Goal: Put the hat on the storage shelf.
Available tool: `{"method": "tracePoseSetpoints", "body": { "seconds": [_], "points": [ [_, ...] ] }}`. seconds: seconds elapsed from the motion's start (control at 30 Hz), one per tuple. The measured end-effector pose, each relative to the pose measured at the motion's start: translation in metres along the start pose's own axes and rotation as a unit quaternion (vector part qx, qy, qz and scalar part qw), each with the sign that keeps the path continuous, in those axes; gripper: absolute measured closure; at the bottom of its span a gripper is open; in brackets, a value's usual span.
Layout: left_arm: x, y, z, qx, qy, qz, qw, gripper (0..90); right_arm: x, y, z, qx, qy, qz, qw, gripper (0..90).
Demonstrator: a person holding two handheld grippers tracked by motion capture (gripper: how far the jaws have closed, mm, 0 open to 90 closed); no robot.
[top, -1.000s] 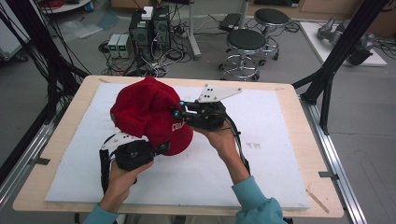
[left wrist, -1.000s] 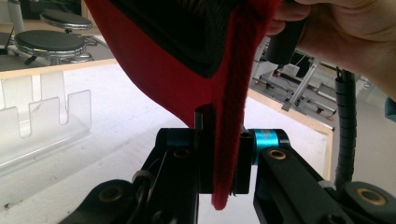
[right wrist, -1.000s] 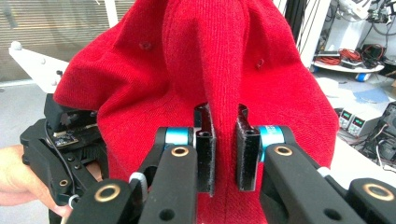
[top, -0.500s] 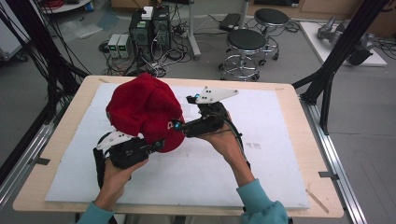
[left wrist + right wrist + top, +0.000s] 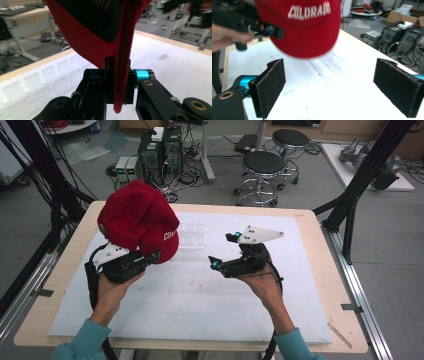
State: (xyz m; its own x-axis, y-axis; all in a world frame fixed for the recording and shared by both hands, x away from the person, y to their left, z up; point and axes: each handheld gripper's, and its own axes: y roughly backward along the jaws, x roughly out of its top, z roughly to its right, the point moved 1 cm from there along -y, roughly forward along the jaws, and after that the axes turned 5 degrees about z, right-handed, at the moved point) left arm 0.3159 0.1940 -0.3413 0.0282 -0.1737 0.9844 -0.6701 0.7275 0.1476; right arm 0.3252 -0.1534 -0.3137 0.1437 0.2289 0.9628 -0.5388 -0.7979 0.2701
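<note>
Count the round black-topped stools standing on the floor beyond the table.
2. The nearer stool stands just past the table's far edge; the second stool is behind it, farther right. Others may lie beyond the frame.

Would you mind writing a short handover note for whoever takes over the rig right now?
Left hand-held gripper: shut on the red cap, pinching its edge and holding it raised above the table.
Right hand-held gripper: open, holding nothing, apart from the cap, its jaws pointing towards it.
Done: the cap is off the white mat, carried by the left alone.
Left: probably a second grip with the right, or setting the cap down.
</note>
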Motion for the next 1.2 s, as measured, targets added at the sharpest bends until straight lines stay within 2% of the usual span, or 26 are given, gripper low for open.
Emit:
{"method": "tracePoseSetpoints", "body": {
  "seconds": [0.03,0.1,0.17,0.2,0.27,0.3,0.37,0.53,0.63,0.83,1.0,1.03,1.1,1.17,1.2],
  "points": [
    [0.001,-0.001,-0.002,0.005,0.002,-0.003,1.0000,84.6,-0.003,0.004,0.000,-0.005,0.001,0.002,1.0000,9.8],
    [0.002,-0.002,-0.007,0.014,-0.011,-0.008,0.9998,84.6,-0.013,0.016,0.003,-0.018,-0.004,0.006,0.9998,9.8],
    [0.003,-0.004,-0.010,0.022,-0.015,-0.012,0.9996,84.6,-0.023,0.028,0.006,-0.032,-0.011,0.003,0.9994,9.8],
    [0.001,-0.004,-0.006,0.046,0.023,-0.011,0.9986,84.6,-0.027,0.032,0.007,-0.035,-0.014,0.004,0.9993,9.8],
    [0.000,-0.006,-0.009,0.040,0.026,-0.012,0.9988,84.6,-0.035,0.041,0.010,-0.044,-0.019,0.006,0.9988,9.8],
    [-0.002,-0.008,-0.012,0.048,0.016,-0.017,0.9986,84.6,-0.038,0.047,0.011,-0.049,-0.023,0.001,0.9985,9.8],
    [-0.005,-0.012,-0.016,0.057,0.010,-0.025,0.9980,84.6,-0.048,0.058,0.013,-0.062,-0.026,0.013,0.9977,9.8],
    [-0.012,-0.022,-0.026,0.069,0.005,-0.029,0.9972,84.6,-0.075,0.081,0.012,-0.081,-0.039,0.031,0.9955,9.8],
    [-0.013,-0.027,-0.031,0.070,0.002,-0.034,0.9969,84.6,-0.092,0.093,0.012,-0.102,-0.042,0.044,0.9930,9.8],
    [-0.010,-0.038,-0.038,0.076,0.001,-0.035,0.9965,84.6,-0.118,0.104,0.012,-0.134,-0.049,0.077,0.9868,9.8],
    [-0.012,-0.053,-0.041,0.079,0.002,-0.030,0.9964,84.6,-0.137,0.103,0.013,-0.155,-0.047,0.095,0.9822,9.8],
    [-0.014,-0.056,-0.042,0.081,0.000,-0.039,0.9960,84.7,-0.141,0.102,0.013,-0.157,-0.048,0.098,0.9814,9.8],
    [-0.019,-0.061,-0.044,0.084,0.006,-0.047,0.9954,84.7,-0.148,0.101,0.014,-0.164,-0.051,0.099,0.9803,9.8],
    [-0.021,-0.065,-0.046,0.085,0.012,-0.045,0.9953,84.6,-0.150,0.099,0.015,-0.175,-0.051,0.086,0.9795,9.8],
    [-0.022,-0.065,-0.046,0.086,0.013,-0.043,0.9952,84.6,-0.149,0.098,0.016,-0.174,-0.045,0.088,0.9797,9.8]
  ]
}}
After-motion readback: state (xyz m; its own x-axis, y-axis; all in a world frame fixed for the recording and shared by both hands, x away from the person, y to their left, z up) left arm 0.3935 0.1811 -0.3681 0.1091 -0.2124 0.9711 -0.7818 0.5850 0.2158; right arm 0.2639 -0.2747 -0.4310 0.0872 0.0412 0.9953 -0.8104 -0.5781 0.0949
